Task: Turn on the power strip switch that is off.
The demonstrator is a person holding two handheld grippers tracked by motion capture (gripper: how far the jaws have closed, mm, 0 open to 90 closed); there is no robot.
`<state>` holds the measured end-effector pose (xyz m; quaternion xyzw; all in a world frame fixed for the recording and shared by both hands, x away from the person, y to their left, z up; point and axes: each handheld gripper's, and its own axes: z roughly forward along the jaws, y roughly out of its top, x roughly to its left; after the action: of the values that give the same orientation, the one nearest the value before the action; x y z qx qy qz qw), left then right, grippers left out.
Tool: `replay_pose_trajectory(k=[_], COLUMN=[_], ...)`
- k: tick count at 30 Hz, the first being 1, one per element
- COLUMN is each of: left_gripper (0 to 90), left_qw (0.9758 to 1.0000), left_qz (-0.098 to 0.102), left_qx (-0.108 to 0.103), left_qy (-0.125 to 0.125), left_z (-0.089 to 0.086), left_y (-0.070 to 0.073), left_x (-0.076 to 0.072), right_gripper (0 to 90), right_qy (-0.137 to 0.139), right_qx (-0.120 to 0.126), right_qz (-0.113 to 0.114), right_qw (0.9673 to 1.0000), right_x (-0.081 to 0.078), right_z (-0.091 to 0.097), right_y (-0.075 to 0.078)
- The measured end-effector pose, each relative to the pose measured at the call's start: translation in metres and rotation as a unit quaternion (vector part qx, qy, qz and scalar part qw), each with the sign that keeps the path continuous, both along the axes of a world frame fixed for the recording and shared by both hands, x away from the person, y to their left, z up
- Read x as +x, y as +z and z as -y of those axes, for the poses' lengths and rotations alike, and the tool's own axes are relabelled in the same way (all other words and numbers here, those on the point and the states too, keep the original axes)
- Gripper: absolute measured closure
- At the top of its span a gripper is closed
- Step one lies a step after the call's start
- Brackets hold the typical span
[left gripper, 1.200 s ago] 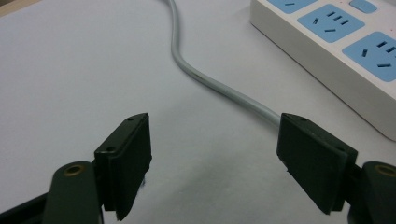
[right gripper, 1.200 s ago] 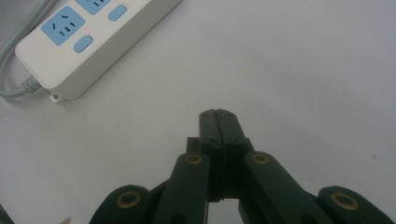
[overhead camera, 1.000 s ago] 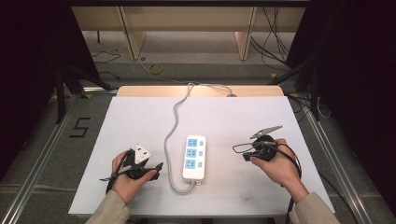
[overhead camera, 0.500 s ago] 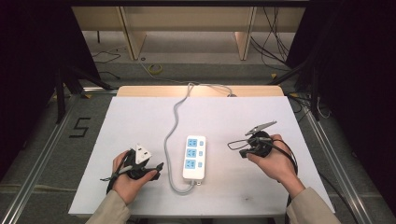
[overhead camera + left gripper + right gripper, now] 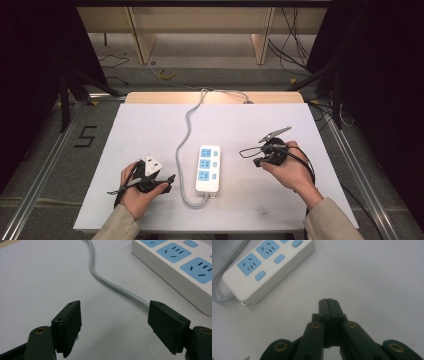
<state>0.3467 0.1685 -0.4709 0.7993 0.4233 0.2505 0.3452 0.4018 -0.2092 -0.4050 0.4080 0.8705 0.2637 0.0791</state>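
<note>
1. Jaws of the left gripper [image 5: 113, 327] stand spread wide with nothing between them, resting low over the tabletop [image 5: 150, 125] near its front left corner.
2. Jaws of the right gripper [image 5: 329, 301] are pressed flat together and hold nothing.
3. Between the two hands, nearer the front edge than the back, lies a white power strip [image 5: 208, 168] with three blue sockets and a small blue switch beside each.
4. Its grey cord [image 5: 186, 135] leaves the end nearest the front edge, loops round, runs up the strip's left side and goes off over the back edge of the tabletop.
5. In the left gripper view the cord [image 5: 117, 287] passes just ahead of the open jaws, with the strip [image 5: 180, 267] to the right of it.
6. Compared with a second ago, the right gripper [image 5: 250, 152] has drifted a little toward the strip, while the left gripper [image 5: 167, 181] has stayed where it was.
7. Neither gripper touches the strip or cord yet. The closed right jaws look set to press a switch or nudge the strip, so the work seems barely begun.
</note>
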Motion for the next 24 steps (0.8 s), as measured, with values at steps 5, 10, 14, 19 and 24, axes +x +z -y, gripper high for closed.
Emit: replay_pose_trajectory(k=[5, 10, 14, 19, 24], left_gripper=[26.8, 26.8, 26.9, 27.0, 27.0], left_qw=[1.0000, 1.0000, 1.0000, 1.0000, 1.0000], left_qz=[-0.002, -0.003, -0.003, -0.003, -0.004], left_qx=[0.002, 0.003, 0.003, 0.002, 0.003], left_qy=[-0.003, -0.004, -0.005, -0.004, -0.006], left_z=[0.000, 0.000, 0.001, 0.002, 0.003], left_y=[0.000, 0.000, 0.000, -0.001, -0.001], left_x=[0.000, 0.000, 0.000, 0.000, 0.001], right_gripper=[90.0, 90.0, 90.0, 90.0, 90.0], right_qy=[0.002, 0.003, 0.002, 0.004, 0.006], right_qx=[-0.004, -0.006, -0.008, -0.010, -0.010], right_qz=[0.000, 0.001, -0.001, 0.001, 0.002], right_qw=[1.0000, 1.0000, 1.0000, 0.9999, 0.9999], right_x=[0.003, 0.005, 0.006, 0.008, 0.010], right_z=[-0.003, -0.006, -0.007, -0.010, -0.014], right_y=[0.001, 0.001, 0.000, 0.002, 0.004])
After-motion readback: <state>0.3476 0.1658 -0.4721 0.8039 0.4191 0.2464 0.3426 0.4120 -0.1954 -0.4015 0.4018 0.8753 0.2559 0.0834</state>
